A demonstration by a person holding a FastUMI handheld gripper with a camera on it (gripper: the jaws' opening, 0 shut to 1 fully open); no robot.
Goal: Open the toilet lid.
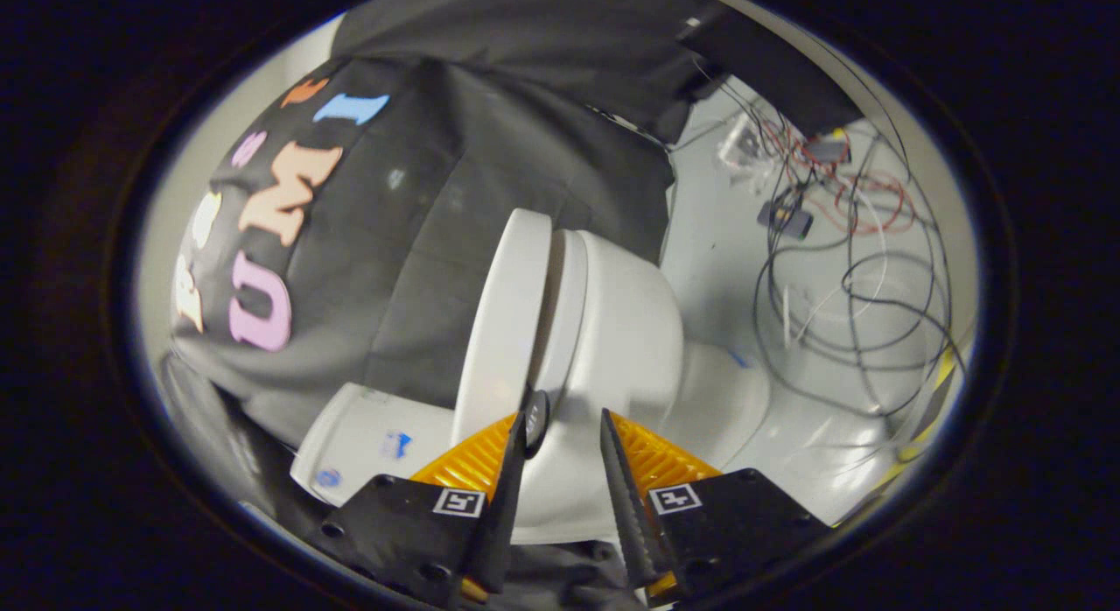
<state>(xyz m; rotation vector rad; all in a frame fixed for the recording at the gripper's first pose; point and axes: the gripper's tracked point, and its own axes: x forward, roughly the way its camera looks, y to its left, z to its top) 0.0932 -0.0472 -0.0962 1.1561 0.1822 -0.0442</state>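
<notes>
1. Black cloth (490, 156) hangs as the booth's wall, draped and a bit creased, dropping down to the floor.
2. The floor (717, 243) is pale and glossy, with light glare on it.
3. A messy tangle of black cables (862, 331) is looped all over that floor.
4. Some thin red wires (862, 200) are coiled in the same mess.
5. A small dark box-like gadget (785, 217) sits among the wires; can't tell what it is.

A white toilet lid (507, 322) is seen raised partly off the white toilet bowl (630, 331), with a dark gap between them. The lid's lower edge lies just ahead of the left finger of the hand-held gripper (563, 427); the bowl sits ahead, between and beyond both fingers.
</notes>
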